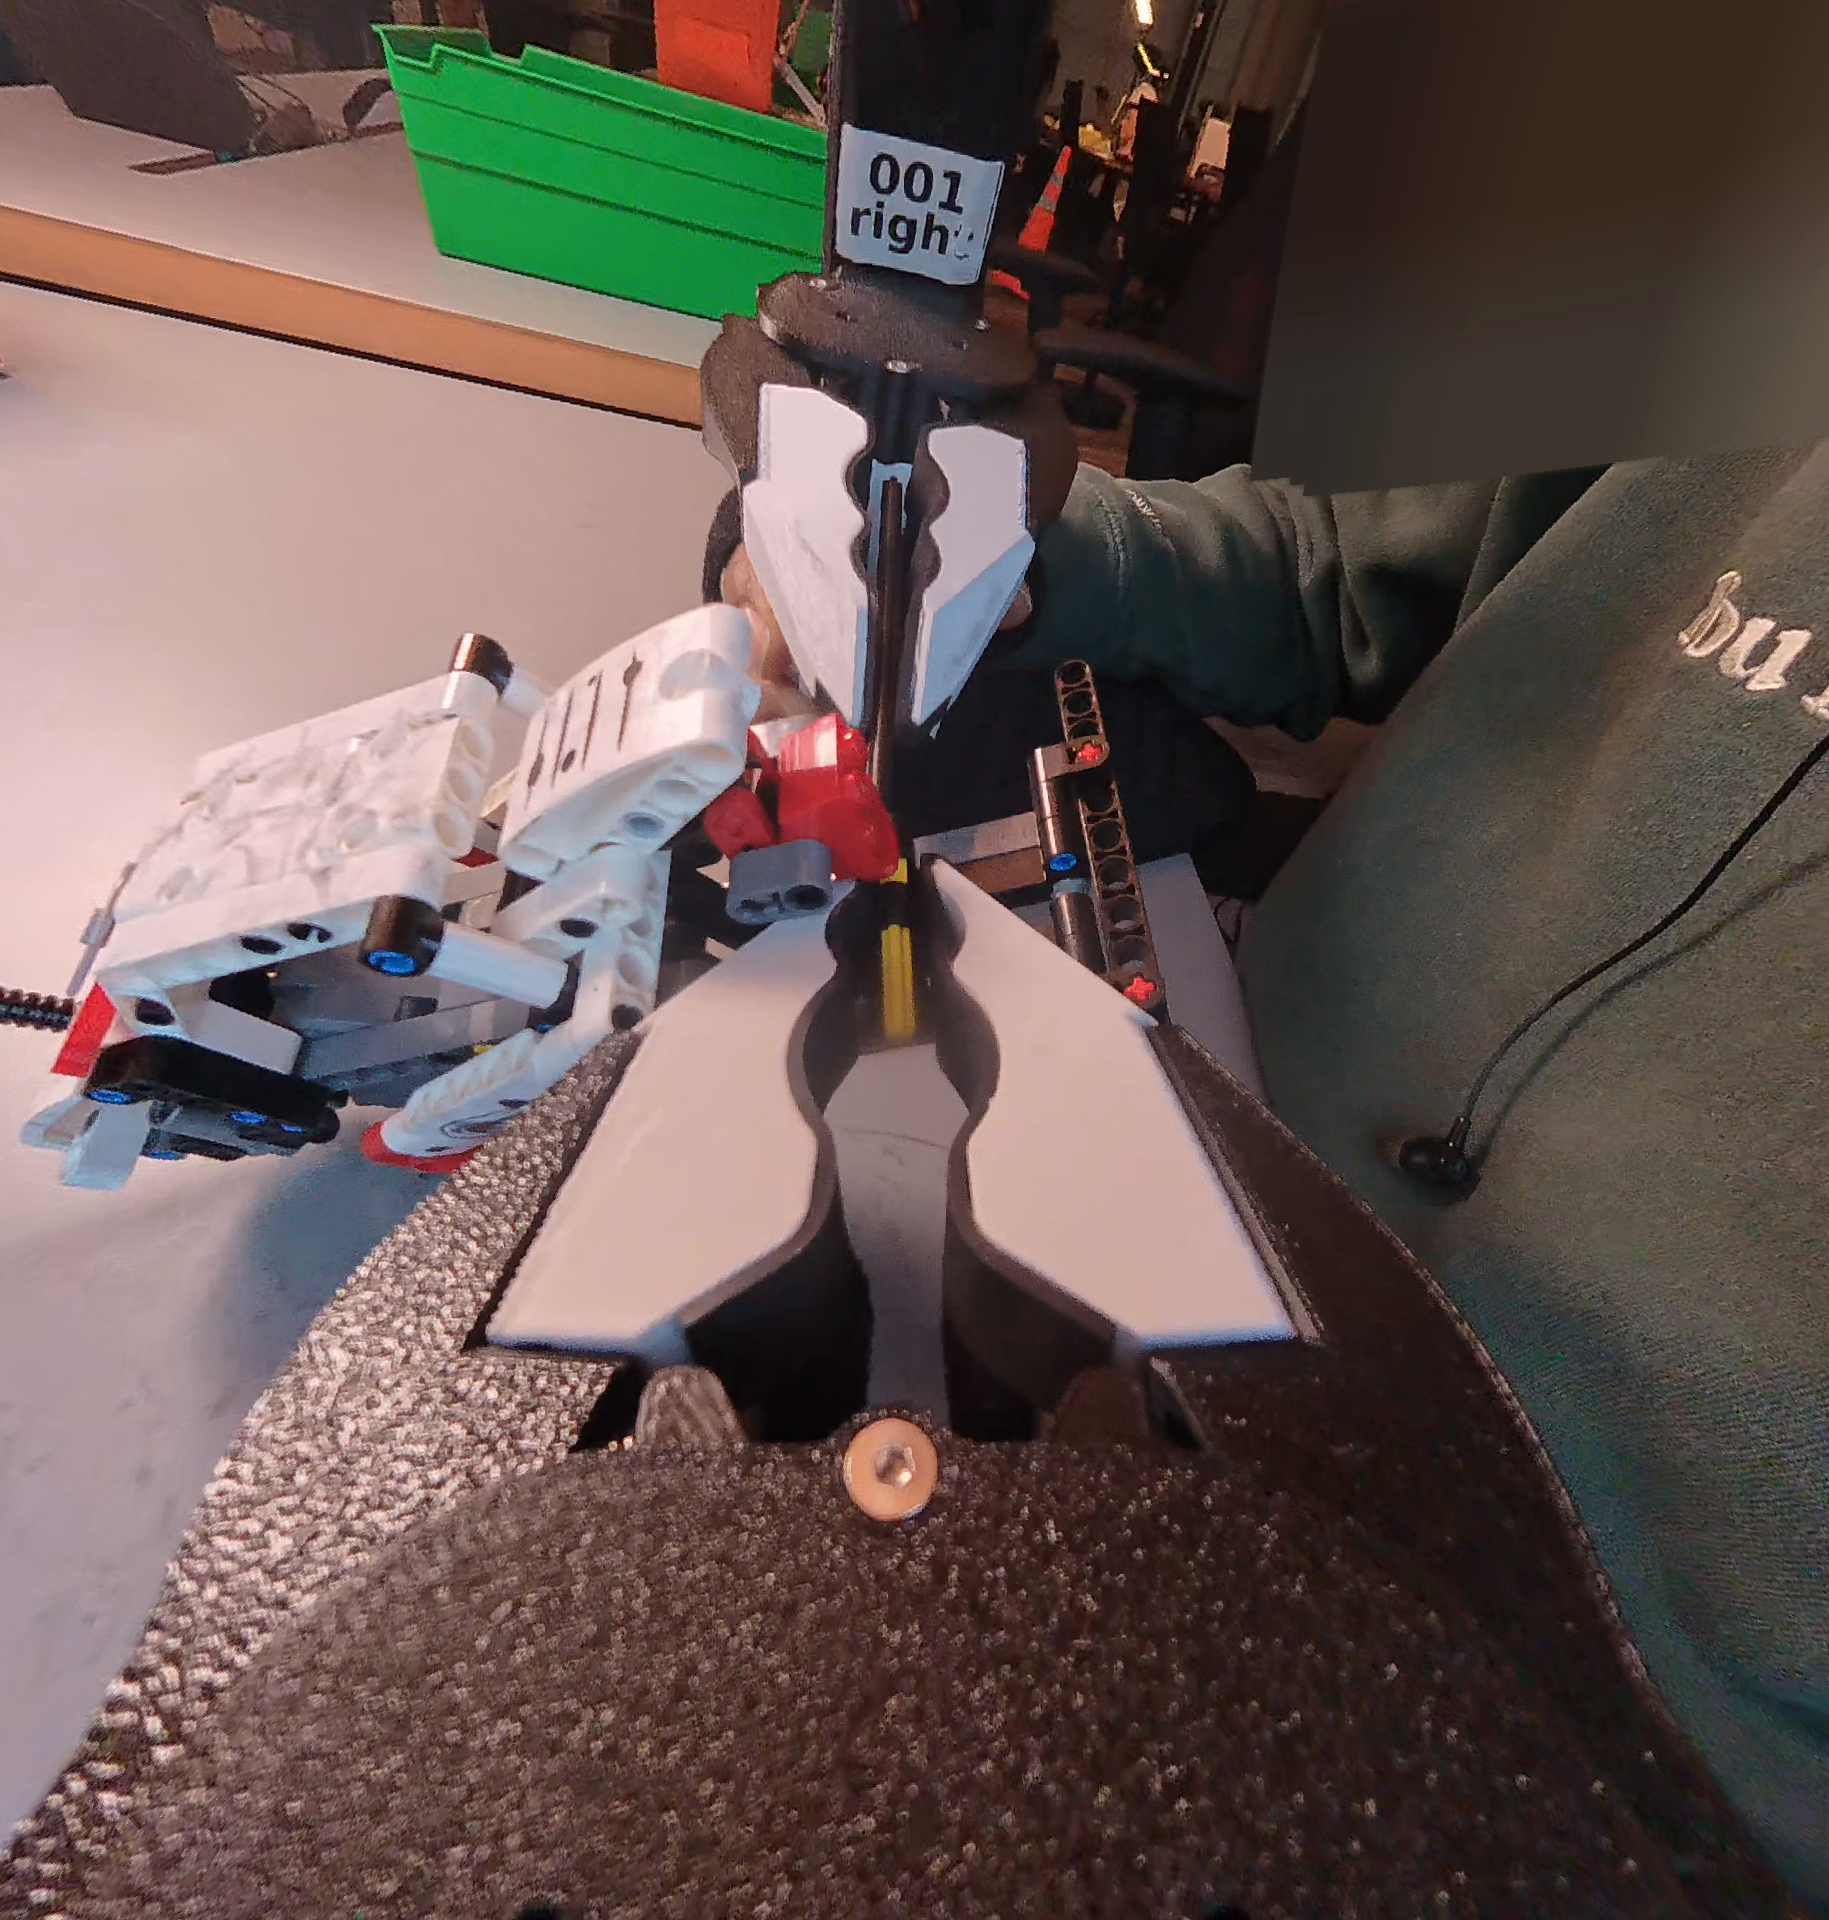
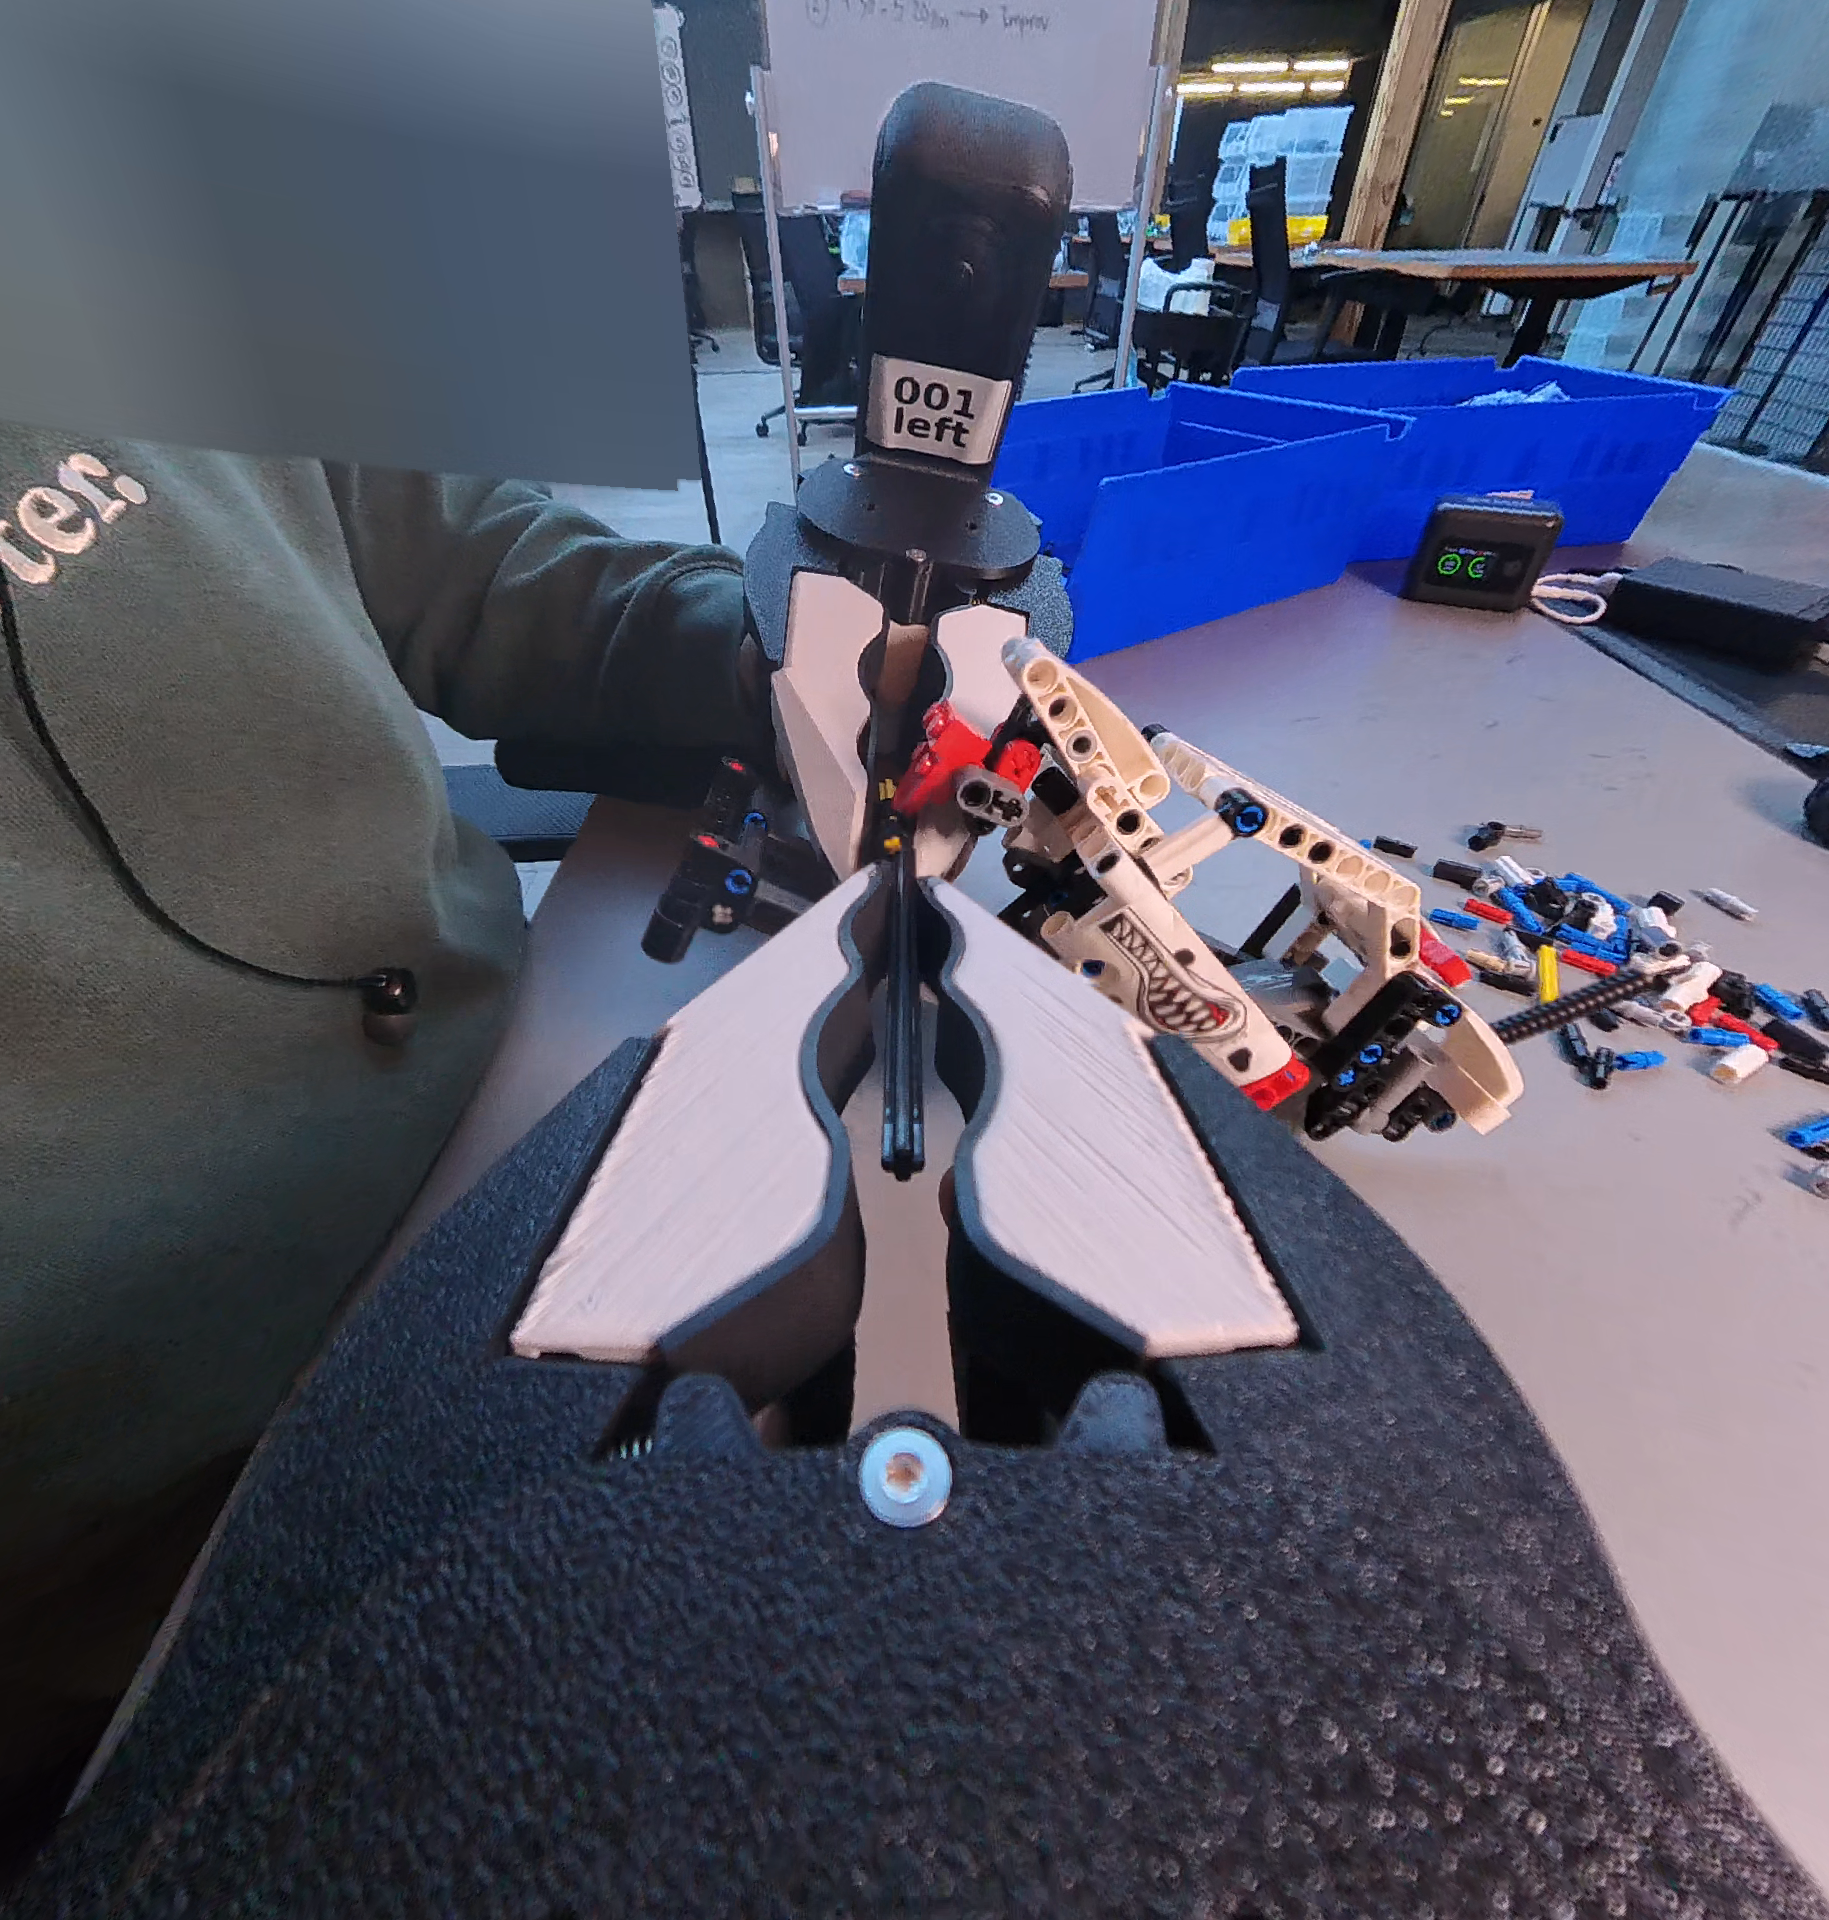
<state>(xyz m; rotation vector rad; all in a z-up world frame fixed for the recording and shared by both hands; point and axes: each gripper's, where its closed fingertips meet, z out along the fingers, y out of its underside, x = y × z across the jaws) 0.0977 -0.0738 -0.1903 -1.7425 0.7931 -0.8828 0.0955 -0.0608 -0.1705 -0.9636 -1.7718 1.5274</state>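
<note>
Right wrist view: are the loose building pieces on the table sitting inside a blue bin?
No, the loose pieces lie scattered on the bare table, with the blue bins farther back.

White toy-brick vehicle (image 2: 1201, 935) with red trim, blue pins and a shark-teeth decal. Both grippers, left gripper (image 1: 894, 883) and right gripper (image 2: 899, 883), show pale fingers on black textured bodies. Bins: green bin (image 1: 598, 166); blue bin (image 2: 1305, 468). Tabletop (image 2: 1512, 1299) grey.
</note>
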